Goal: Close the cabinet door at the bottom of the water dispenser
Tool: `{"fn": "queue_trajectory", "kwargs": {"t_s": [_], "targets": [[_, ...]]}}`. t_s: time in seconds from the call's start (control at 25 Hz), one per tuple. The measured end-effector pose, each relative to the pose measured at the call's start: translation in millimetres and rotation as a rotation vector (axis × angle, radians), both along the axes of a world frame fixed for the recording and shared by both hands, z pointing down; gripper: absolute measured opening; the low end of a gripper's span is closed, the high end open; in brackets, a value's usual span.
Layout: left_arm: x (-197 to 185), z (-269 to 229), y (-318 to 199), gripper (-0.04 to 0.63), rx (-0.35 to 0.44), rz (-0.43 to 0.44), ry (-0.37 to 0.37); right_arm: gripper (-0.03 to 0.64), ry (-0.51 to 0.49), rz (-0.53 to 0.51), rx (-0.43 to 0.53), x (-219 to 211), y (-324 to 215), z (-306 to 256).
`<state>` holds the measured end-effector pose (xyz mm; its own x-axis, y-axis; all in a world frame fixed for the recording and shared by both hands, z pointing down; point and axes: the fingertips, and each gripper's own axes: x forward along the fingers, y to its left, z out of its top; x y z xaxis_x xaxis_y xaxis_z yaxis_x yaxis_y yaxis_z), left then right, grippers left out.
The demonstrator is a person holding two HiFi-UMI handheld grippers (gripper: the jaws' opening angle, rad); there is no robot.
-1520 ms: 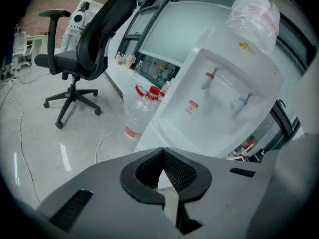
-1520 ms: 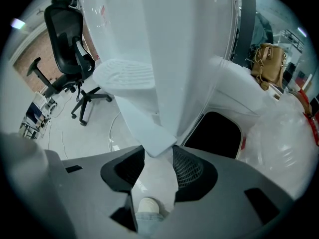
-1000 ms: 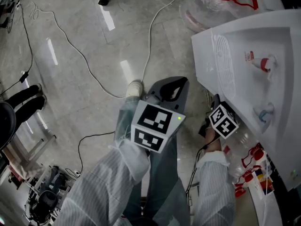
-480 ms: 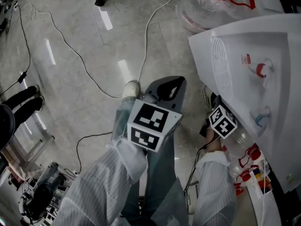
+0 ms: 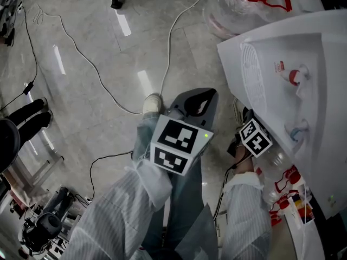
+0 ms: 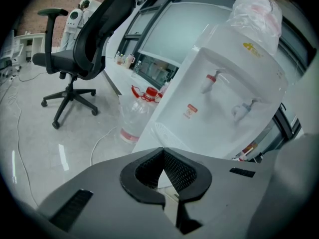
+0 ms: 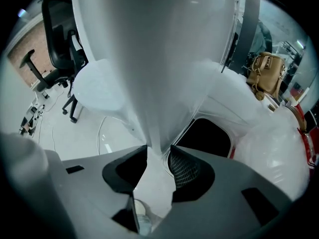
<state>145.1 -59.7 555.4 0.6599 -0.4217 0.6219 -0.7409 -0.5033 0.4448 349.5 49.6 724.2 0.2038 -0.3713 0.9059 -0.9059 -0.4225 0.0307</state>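
The right hand-held gripper (image 7: 159,152) is held low beside the white water dispenser (image 5: 303,69). The edge of the white cabinet door (image 7: 154,78) is caught between its jaws, which have just been closing and are pressed to it on both sides. The door is seen swung out from the dark cabinet opening (image 7: 205,136) at the dispenser's foot, while the left hand-held gripper (image 6: 162,153) is held apart from the dispenser above the floor (image 5: 81,85), its jaws brought together at the tips with nothing gripped.
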Motion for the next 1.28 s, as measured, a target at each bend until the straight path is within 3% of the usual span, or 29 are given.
{"fn": "queue_trajectory", "kwargs": {"t_s": [0.4, 0.64, 0.88, 1.28], "targets": [[-13, -16, 10, 0.009, 0.005, 0.030, 0.010, 0.132, -0.041, 0.061, -0.027, -14, 6, -7], [-24, -31, 7, 0.009, 0.021, 0.070, 0.024, 0.132, -0.070, 0.079, -0.011, -47, 7, -19], [-38, -62, -1, 0.009, 0.046, 0.121, 0.035, 0.132, -0.105, 0.126, 0.079, -81, -11, -63], [-43, -162, 1, 0.009, 0.095, 0.191, 0.067, 0.132, -0.206, 0.102, 0.274, -123, -39, -198]]}}
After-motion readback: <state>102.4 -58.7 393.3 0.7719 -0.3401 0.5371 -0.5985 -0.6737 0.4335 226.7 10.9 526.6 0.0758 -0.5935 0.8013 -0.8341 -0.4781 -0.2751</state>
